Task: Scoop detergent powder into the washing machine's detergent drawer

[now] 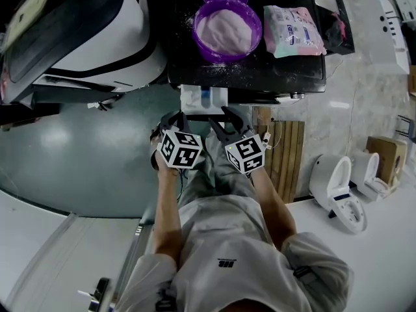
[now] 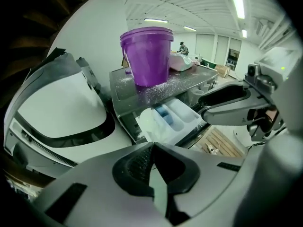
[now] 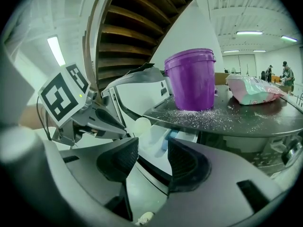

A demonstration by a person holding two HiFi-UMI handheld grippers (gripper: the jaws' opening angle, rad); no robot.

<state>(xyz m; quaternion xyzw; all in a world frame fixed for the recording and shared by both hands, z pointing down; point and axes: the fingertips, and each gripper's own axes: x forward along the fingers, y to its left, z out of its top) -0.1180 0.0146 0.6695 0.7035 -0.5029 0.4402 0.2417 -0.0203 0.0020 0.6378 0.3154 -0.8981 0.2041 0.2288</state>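
While the left gripper (image 2: 152, 145) has its jaws pressed together on nothing, the drawer (image 1: 203, 99) stands pulled open just ahead of it. The right gripper (image 3: 152, 149), beside the left, has its jaws spread and empty. On the machine top (image 1: 260, 70) above stands the bucket (image 3: 191, 79) of powder (image 1: 226, 30), with grains spilled around it. A bag (image 1: 292, 31) lies to its right.

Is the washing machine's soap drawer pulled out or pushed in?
Pulled out: the drawer juts from the machine, its white and blue compartments exposed.
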